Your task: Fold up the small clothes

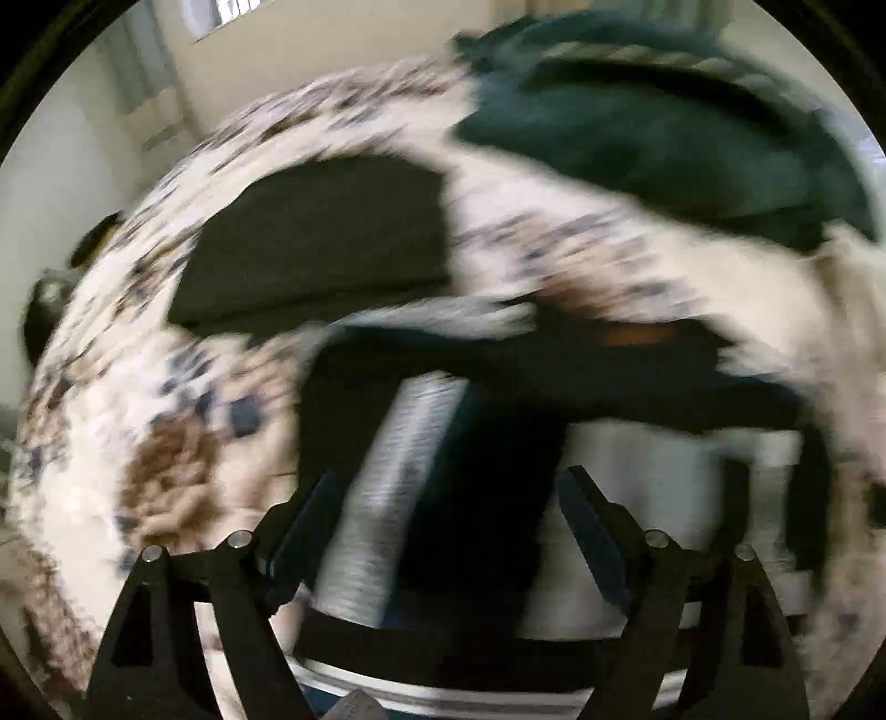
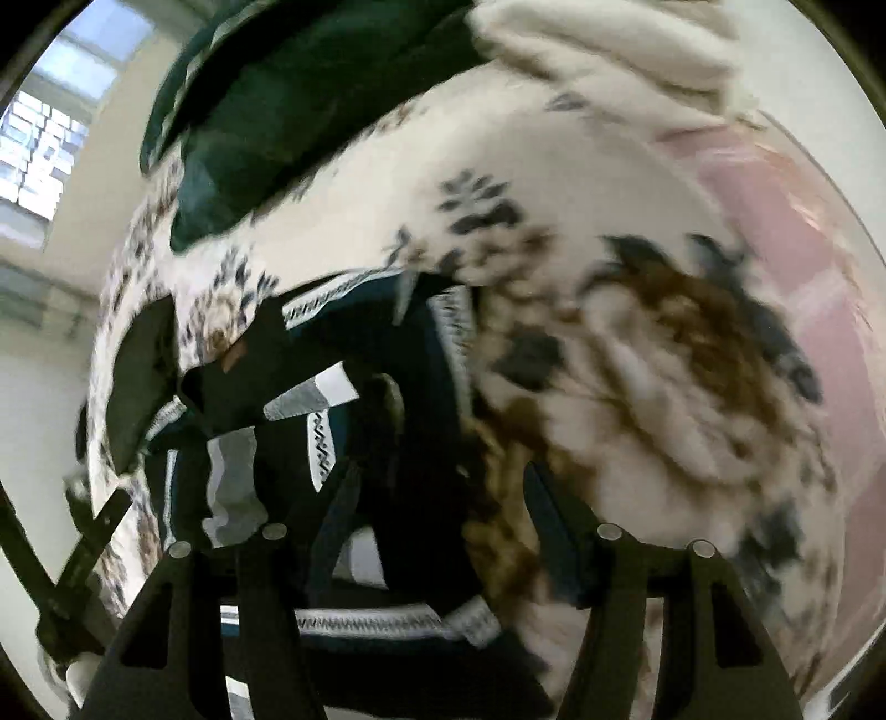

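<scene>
Both views are motion-blurred. A small dark navy garment with white and grey patterned trim [image 1: 470, 421] lies on a white bedspread with brown and blue floral print [image 1: 183, 432]. My left gripper [image 1: 448, 487] is open, its fingers [image 1: 302, 526] spread wide over the garment's grey ribbed band. In the right wrist view the same garment [image 2: 343, 399] lies crumpled between my right gripper's [image 2: 437, 498] spread fingers [image 2: 545, 526], which are open just above it. The left gripper's dark frame [image 2: 83, 548] shows at the lower left there.
A folded dark grey piece [image 1: 321, 238] lies on the bedspread [image 2: 637, 343] beyond the garment. A dark green garment [image 1: 653, 127] and a cream garment [image 2: 609, 50] are heaped at the far side. A pale wall and window [image 2: 44, 138] are behind. A pink surface [image 2: 797, 266] is at right.
</scene>
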